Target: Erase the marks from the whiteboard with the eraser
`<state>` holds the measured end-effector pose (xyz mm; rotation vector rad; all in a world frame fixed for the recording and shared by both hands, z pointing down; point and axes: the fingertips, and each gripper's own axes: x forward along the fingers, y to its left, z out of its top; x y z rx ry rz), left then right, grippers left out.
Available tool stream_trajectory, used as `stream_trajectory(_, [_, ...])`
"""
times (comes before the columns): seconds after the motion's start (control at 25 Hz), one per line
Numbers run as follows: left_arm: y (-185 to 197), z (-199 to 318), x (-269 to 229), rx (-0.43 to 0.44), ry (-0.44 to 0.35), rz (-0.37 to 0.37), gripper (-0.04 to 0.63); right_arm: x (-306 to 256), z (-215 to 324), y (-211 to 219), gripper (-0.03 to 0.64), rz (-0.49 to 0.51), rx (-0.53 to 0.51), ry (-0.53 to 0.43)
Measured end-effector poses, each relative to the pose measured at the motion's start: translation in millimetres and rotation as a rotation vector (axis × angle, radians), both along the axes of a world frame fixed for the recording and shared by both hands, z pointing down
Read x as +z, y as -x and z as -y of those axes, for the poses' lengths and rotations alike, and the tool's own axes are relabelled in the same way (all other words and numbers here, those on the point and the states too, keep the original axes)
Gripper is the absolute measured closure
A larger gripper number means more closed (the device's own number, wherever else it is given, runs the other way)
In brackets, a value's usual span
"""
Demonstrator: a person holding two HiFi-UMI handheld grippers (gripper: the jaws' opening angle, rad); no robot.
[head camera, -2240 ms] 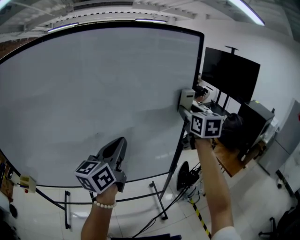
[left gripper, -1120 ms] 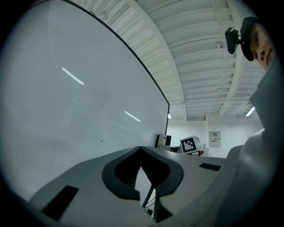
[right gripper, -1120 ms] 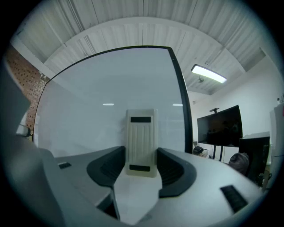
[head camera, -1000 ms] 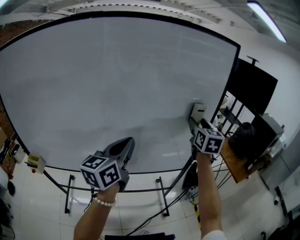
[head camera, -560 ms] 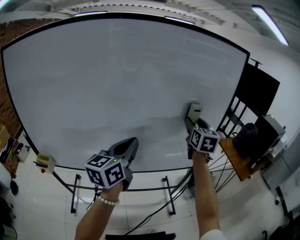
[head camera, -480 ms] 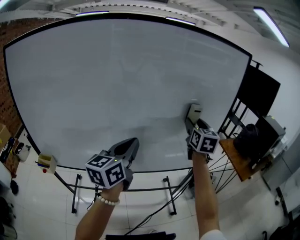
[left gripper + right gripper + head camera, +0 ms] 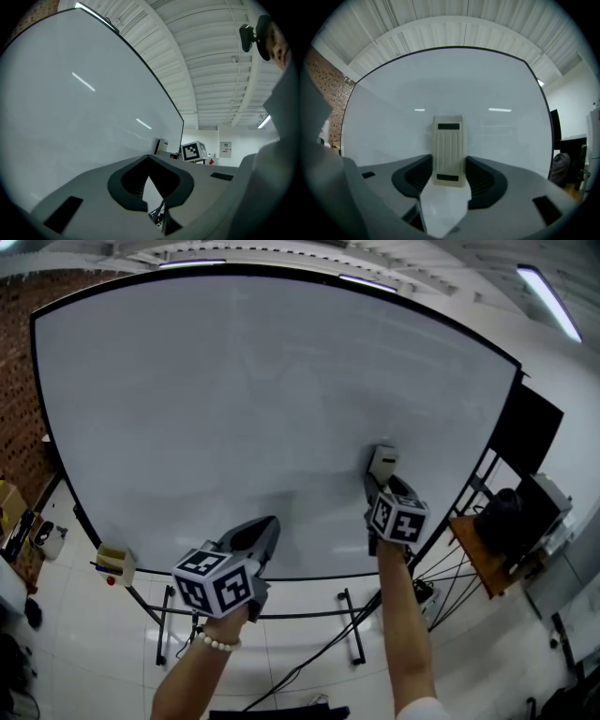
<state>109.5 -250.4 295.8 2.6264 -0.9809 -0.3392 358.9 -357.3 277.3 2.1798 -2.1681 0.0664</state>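
The whiteboard [image 7: 234, 390] fills most of the head view, and I see no clear marks on it. The beige eraser [image 7: 382, 463] lies flat against its lower right part, with my right gripper [image 7: 379, 487] shut on it from below. In the right gripper view the ribbed eraser [image 7: 449, 147] stands upright between the jaws, against the whiteboard [image 7: 450, 89]. My left gripper [image 7: 262, 528] hovers low at the board's bottom edge, shut and holding nothing. In the left gripper view the jaw tips of the left gripper [image 7: 149, 158] meet, beside the whiteboard [image 7: 70, 108].
A small yellow box [image 7: 115, 561] sits at the board's lower left corner. Stand legs and cables [image 7: 349, 638] run over the tiled floor below. A black screen [image 7: 536, 427] and a wooden table with a black bag [image 7: 502, 519] stand to the right.
The right gripper has carried the eraser leftward, away from the board's right frame. The head view has swung so more of the board shows. The left gripper has barely moved.
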Motion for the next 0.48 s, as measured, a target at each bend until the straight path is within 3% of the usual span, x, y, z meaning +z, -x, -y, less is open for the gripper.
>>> stream_trajectory(0.24, [43, -5, 8, -0.012, 0.022, 0.021, 0.597, 4, 2, 55, 0.365, 0.004, 0.001, 0.005])
stream_trajectory(0.48, [55, -10, 11, -0.034, 0.043, -0.007, 0.597, 16, 6, 92, 0.365, 0.014, -0.027, 0.010])
